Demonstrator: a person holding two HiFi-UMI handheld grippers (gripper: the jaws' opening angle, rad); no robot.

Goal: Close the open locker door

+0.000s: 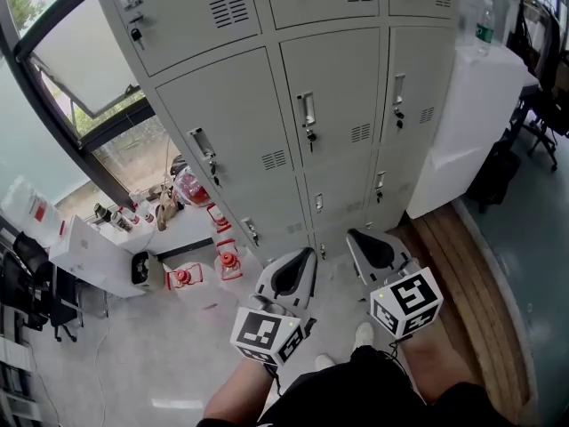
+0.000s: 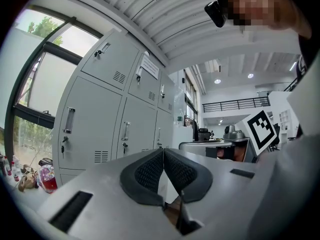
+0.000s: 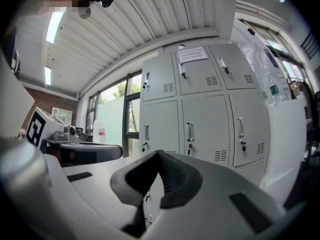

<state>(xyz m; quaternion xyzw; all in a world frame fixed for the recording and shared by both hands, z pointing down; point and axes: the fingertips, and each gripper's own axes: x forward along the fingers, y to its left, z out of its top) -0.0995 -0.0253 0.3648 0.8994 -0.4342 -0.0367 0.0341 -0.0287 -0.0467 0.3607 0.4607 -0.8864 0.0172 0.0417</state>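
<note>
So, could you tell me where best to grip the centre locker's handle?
Probably across the handle at mid-length, coming straight from the front with the jaws spread sideways: it stands narrow and upright on the door, and the lock sits just below it.

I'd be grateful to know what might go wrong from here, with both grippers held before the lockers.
No door on the lockers looks open, so a push may land on a shut one. Hanging keys could snag the jaws. Red items on the floor are a trip hazard.
</note>
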